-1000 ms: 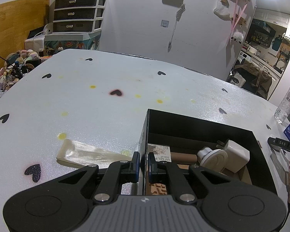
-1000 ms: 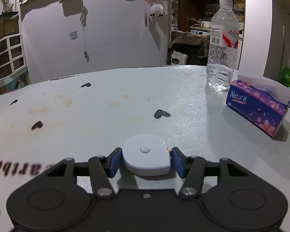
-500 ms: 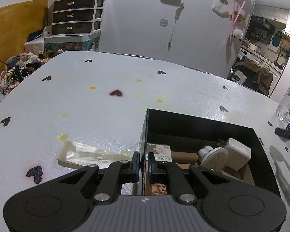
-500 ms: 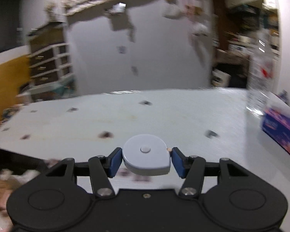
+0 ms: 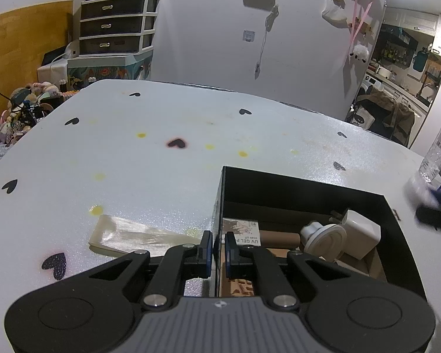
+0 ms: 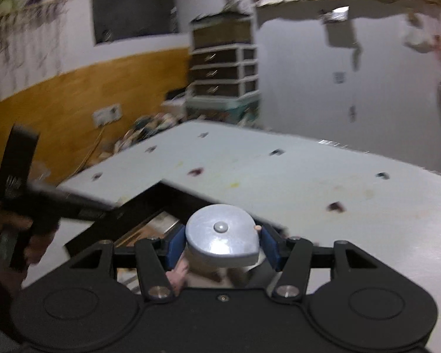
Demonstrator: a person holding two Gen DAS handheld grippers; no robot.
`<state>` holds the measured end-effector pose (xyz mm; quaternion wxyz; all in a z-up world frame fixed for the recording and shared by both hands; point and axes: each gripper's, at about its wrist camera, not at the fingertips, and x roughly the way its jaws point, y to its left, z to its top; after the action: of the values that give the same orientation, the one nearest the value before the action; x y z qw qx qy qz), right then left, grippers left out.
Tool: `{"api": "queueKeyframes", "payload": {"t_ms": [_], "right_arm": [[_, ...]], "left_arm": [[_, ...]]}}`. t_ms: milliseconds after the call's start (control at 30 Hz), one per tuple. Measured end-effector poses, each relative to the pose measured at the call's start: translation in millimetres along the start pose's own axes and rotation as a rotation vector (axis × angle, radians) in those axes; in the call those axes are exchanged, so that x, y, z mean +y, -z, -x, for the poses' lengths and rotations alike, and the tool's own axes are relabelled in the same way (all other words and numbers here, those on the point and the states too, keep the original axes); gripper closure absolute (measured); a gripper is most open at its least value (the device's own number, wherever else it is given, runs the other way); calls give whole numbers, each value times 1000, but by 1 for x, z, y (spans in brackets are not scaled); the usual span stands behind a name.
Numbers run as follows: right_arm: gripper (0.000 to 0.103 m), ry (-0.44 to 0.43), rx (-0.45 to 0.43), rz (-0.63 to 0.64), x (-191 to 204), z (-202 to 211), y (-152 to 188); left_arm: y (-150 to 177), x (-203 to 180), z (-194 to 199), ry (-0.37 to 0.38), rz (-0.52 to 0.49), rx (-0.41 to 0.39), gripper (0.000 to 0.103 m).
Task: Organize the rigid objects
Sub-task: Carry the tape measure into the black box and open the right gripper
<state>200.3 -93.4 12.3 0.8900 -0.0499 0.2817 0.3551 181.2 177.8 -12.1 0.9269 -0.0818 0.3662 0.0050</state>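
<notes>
1. White, heart-dotted and stained with yellow spots, the table (image 5: 150,176) is taking up most of both views, with plastic drawers (image 5: 117,26) and clutter standing against the far wall.
2. A second ago the right gripper (image 6: 220,242) was sitting low over the table beside a water bottle (image 5: 436,153) and a tissue box; now it is swinging across, its view streaked with blur, and looking down on the black box (image 5: 279,188).
3. Its blue pads are staying clamped on the white tape measure (image 6: 222,239), the round case pinched on both flanks and hanging above the box's near part.
4. I judge this as the carry nearly finishing: the drop into the box is not yet made.
5. The left gripper (image 5: 219,248) is not shifting at all; its jaws are pressed together on the box's left wall, steadying it.
6. Inside the box are lying a white charger block (image 5: 360,234), a round white piece (image 5: 326,238), a brown tube (image 5: 279,238) and a printed card (image 5: 244,229).
7. Those are filling the far side, so the tape measure may land on them.
8. A clear flat strip (image 5: 138,235) is lying on the table just left of the box, untouched.
9. The person's hand (image 6: 11,235) on the left handle is standing close beside the path.
</notes>
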Motion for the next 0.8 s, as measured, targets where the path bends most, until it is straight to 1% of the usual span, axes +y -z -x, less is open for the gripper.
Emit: {"api": "queueKeyframes", "payload": {"t_ms": [133,200,300,367,433,500,800], "right_arm": [[46,-18,58,36,12,-7,8],[46,-7,74,47,15,-11,9],[46,33,99,68,18,-16,12],[45,37,103,74,18,-18,14],[36,26,103,77,19,-17,14],[31,25,102,91,22,-17,14],[30,23,101,94,22,-16,13]], "left_arm": [[0,0,0,0,-1,0,96],[0,0,0,2,0,0,96],[0,0,1,2,-1,-1,96],[0,0,1,2,0,-1,96],[0,0,1,3,1,-1,96],[0,0,1,2,0,-1,96],[0,0,1,2,0,-1,95]]}}
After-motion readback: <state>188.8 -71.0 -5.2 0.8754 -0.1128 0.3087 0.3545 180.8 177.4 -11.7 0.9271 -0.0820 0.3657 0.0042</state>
